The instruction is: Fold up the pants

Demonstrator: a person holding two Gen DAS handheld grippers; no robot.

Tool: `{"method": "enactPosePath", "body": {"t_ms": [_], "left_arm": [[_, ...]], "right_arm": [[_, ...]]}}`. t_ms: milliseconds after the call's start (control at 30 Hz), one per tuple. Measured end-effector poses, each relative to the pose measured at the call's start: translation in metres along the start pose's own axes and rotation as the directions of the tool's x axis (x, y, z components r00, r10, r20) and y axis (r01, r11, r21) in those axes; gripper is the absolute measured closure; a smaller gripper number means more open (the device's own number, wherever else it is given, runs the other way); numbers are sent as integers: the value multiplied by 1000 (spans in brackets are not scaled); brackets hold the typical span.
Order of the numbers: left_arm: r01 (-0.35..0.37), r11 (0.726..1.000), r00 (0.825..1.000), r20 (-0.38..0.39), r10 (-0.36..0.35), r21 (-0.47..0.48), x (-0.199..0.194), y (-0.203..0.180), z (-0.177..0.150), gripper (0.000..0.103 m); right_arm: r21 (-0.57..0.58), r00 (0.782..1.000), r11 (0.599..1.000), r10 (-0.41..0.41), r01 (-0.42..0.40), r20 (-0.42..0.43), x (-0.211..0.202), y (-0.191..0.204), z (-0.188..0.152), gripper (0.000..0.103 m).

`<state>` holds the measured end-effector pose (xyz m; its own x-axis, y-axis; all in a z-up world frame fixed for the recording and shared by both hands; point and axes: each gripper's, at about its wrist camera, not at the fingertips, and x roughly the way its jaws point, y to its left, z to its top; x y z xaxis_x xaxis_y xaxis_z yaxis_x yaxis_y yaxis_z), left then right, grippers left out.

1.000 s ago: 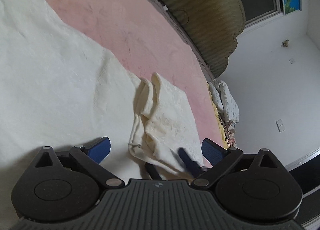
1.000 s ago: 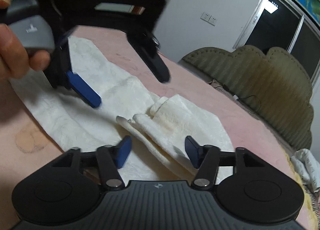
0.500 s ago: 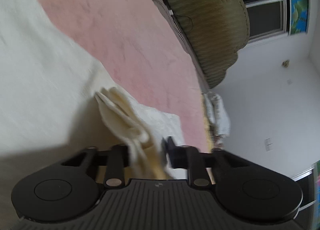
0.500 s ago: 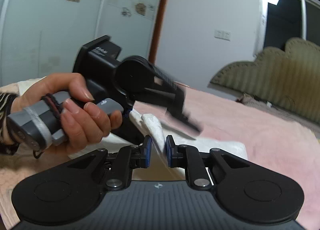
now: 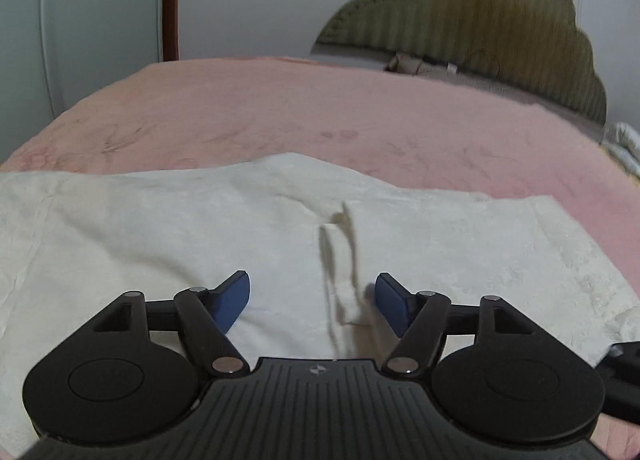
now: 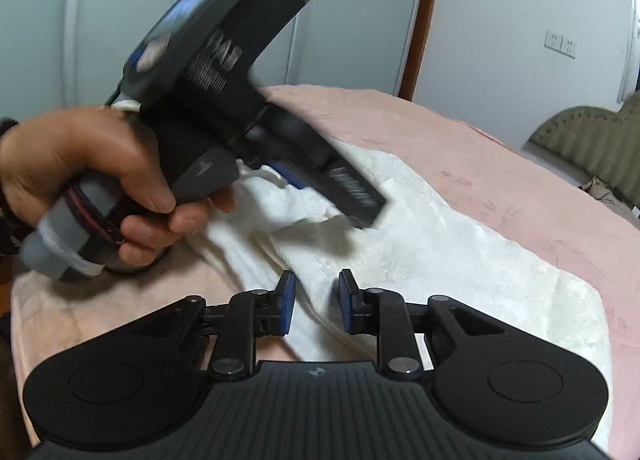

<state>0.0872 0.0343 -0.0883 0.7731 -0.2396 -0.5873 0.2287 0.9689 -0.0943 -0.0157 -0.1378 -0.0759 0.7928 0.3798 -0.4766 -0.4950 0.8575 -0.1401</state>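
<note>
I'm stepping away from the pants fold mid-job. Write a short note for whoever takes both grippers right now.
Left gripper: open, low over the pants, holding nothing; a small cloth ridge lies between its fingers.
Right gripper: fingers close together but with a gap, a raised fold of cloth between them; no firm grip visible.
Pants: cream, spread across the pink bed, one end doubled over under the left gripper as seen from the right wrist view.
Done: apparently one fold laid down and released.
Left: smooth the bunched middle, then probably fold once more and square the edges.
</note>
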Motion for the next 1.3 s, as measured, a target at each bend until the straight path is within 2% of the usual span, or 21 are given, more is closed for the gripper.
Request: {"method": "enactPosePath", "body": {"t_ms": [33, 100, 167, 233, 300, 333, 367, 467, 567, 633, 767, 867, 933, 1000, 1100, 1300], "left_arm": [[4, 999, 1000, 8, -4, -33, -3, 8, 0, 30], [-32, 994, 999, 25, 35, -101, -8, 18, 4, 30], [-71, 987, 996, 35, 76, -141, -8, 24, 8, 30], [-92, 986, 995, 28, 97, -141, -7, 28, 7, 31], [-109, 984, 993, 35, 115, -142, -12, 29, 3, 31], [-107, 983, 993, 40, 114, -146, -16, 29, 2, 30], [-96, 984, 994, 44, 103, -151, -22, 29, 1, 30], [-28, 980, 998, 45, 38, -198, -32, 35, 0, 30], [75, 953, 997, 38, -67, -293, -40, 42, 3, 30], [134, 932, 991, 25, -134, -337, -43, 44, 5, 30], [238, 888, 964, -13, -264, -393, -42, 45, 6, 30], [301, 849, 932, -55, -359, -435, -33, 41, 4, 30], [329, 825, 911, -75, -405, -460, -26, 39, 3, 30], [346, 807, 896, -86, -435, -479, -22, 38, 1, 30], [365, 785, 882, -83, -464, -501, -17, 38, 0, 30], [382, 755, 857, -102, -506, -533, -2, 32, 1, 30]], "right_arm": [[40, 999, 998, 40, -40, 14, -9, -5, 0, 80], [153, 991, 981, 108, -118, 73, -26, -21, 2, 80], [227, 986, 965, 104, -132, 133, -37, -34, 3, 80], [234, 990, 970, 34, -65, 135, -37, -38, 2, 80], [203, 997, 979, -23, 9, 67, -23, -36, -3, 80], [176, 999, 983, -44, 43, 5, -12, -33, -4, 80], [149, 998, 987, -65, 68, -28, -7, -27, -8, 80], [57, 998, 996, -63, 62, 11, -16, -5, -8, 80], [-13, 997, 998, -54, 55, 55, -23, 9, -2, 80], [-56, 996, 995, -75, 77, 37, -17, 13, -2, 80], [-112, 997, 990, -81, 83, 20, -8, 23, 1, 80], [-167, 989, 975, -142, 145, 28, -3, 30, 6, 80], [-161, 986, 973, -162, 166, 38, 2, 33, 7, 80], [-157, 979, 967, -194, 200, 53, 5, 35, 7, 80], [-134, 965, 957, -246, 257, 95, 1, 32, 9, 80], [-70, 981, 979, -187, 190, 50, -2, 20, 7, 80]]}}
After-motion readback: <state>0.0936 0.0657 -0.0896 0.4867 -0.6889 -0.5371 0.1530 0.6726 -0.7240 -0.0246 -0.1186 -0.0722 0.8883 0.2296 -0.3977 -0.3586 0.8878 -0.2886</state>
